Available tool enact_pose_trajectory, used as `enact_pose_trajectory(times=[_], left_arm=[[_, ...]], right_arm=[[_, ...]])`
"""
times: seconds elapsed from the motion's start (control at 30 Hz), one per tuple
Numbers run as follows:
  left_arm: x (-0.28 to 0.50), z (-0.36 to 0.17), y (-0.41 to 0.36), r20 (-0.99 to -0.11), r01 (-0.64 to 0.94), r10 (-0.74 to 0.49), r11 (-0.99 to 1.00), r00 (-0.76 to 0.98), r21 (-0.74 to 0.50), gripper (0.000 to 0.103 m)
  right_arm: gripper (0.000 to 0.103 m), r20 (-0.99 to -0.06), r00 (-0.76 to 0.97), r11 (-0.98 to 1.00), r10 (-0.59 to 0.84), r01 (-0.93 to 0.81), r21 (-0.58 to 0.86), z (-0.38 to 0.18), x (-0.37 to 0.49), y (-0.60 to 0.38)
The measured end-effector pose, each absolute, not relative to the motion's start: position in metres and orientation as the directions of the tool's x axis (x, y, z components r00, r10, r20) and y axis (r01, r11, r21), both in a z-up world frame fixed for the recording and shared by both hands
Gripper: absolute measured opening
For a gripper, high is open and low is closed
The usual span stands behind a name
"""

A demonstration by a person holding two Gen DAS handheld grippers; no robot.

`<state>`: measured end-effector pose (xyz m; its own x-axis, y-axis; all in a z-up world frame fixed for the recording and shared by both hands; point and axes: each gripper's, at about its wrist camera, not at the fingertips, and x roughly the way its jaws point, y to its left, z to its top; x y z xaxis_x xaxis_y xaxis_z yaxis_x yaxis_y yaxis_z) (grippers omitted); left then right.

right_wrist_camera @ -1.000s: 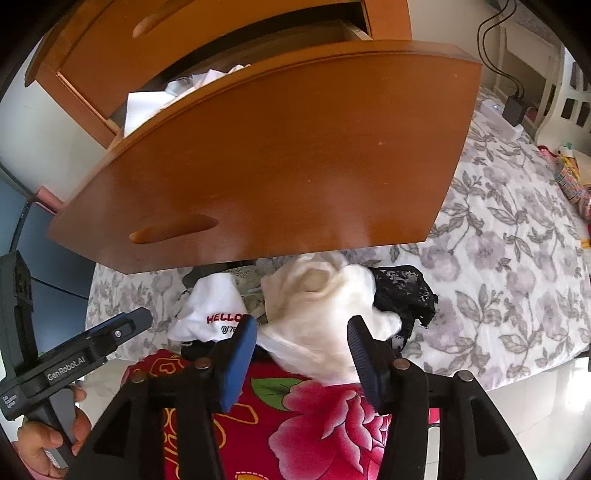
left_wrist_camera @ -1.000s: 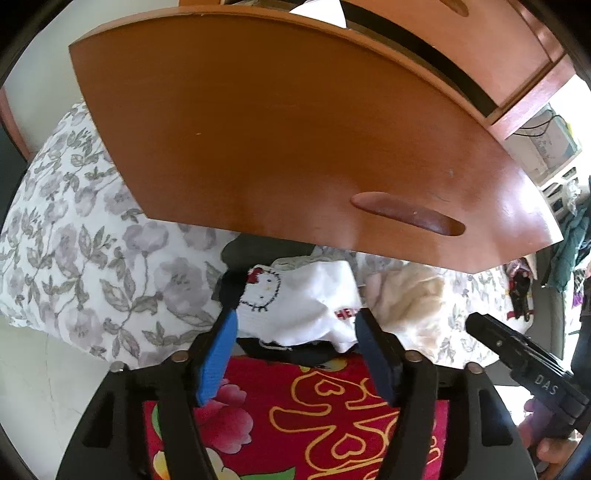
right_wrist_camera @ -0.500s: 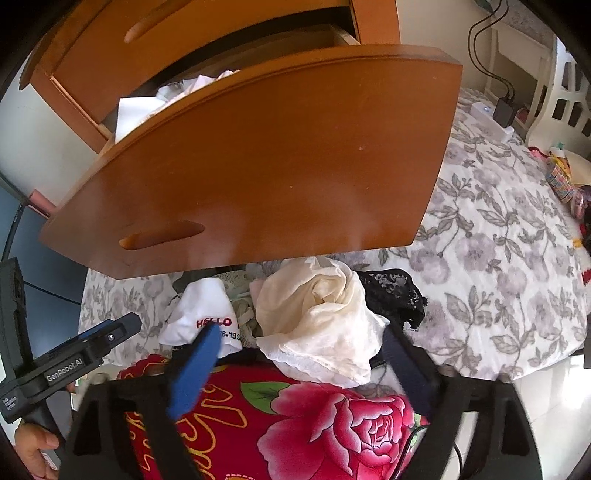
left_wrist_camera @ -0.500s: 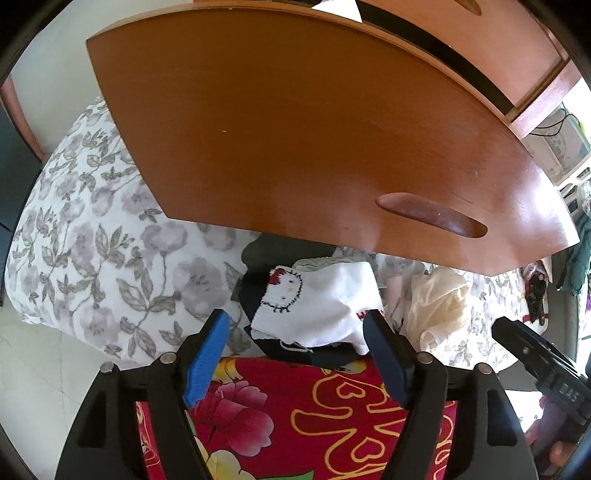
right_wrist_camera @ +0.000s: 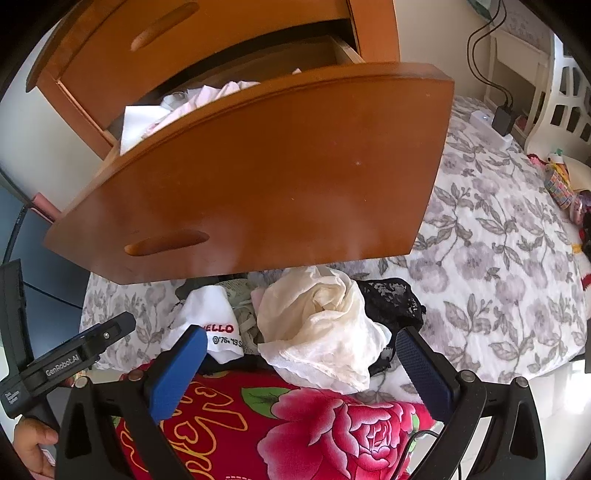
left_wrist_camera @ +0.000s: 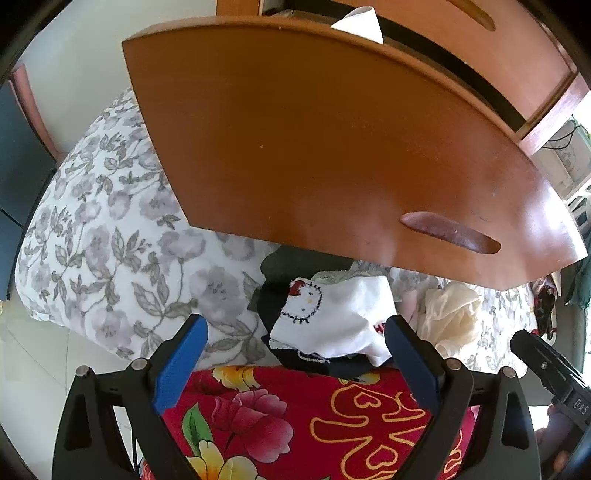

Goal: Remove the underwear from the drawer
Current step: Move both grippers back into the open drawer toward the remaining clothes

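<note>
The wooden drawer point(right_wrist_camera: 258, 170) is pulled out above the bed, its front point(left_wrist_camera: 332, 147) filling the left wrist view. White and pink clothes point(right_wrist_camera: 192, 107) show inside it. Below it, a pile of underwear lies on the bed: a white pair with a cartoon cat point(left_wrist_camera: 332, 317), a cream pair point(right_wrist_camera: 325, 332), a black lace pair point(right_wrist_camera: 391, 302) and a white "HELLO" pair point(right_wrist_camera: 210, 314). My left gripper point(left_wrist_camera: 295, 354) is open, with nothing between its fingers, just short of the white pair. My right gripper point(right_wrist_camera: 299, 365) is open in front of the cream pair.
A floral grey-and-white bedspread point(right_wrist_camera: 498, 258) covers the bed. A red flowered cloth point(left_wrist_camera: 295, 417) lies at the near edge under both grippers. A charger and cables point(right_wrist_camera: 498, 114) sit at the far right by a white chair. A shut drawer point(right_wrist_camera: 166, 33) sits above.
Both grippers opened wider and drew back from the pile. The right gripper let go of the cream pair, which now lies on the bed. More of the drawer's inside shows.
</note>
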<state>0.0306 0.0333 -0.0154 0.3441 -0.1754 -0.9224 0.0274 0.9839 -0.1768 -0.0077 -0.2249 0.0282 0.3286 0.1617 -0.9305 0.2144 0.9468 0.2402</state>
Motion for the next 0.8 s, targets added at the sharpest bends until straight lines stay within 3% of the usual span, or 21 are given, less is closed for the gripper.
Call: enact_pose_trajectory(times=[0.27,0.63,0.8], left_arm=[[0.027,0.001,0.031,-0.901,0.065,-0.155,0.988,0.406,-0.141,0.097],[0.019,0.078,0.036,-0.796,0.196,-0.294,0.955,0.529,-0.223,0.097],[0.016,0.102,0.044,-0.750,0.206,-0.303,0.953,0.588,-0.223,0.097]], right_arm=[[0.103,-0.907,0.402,0.953,0.130,0.201,0.226,0.045,-0.009,-0.225],[0.103,-0.843,0.524,0.960,0.122,0.155,0.235,0.102,-0.011,-0.220],[0.103,-0.817,0.562,0.963,0.130,0.125,0.239,0.122,-0.011,-0.215]])
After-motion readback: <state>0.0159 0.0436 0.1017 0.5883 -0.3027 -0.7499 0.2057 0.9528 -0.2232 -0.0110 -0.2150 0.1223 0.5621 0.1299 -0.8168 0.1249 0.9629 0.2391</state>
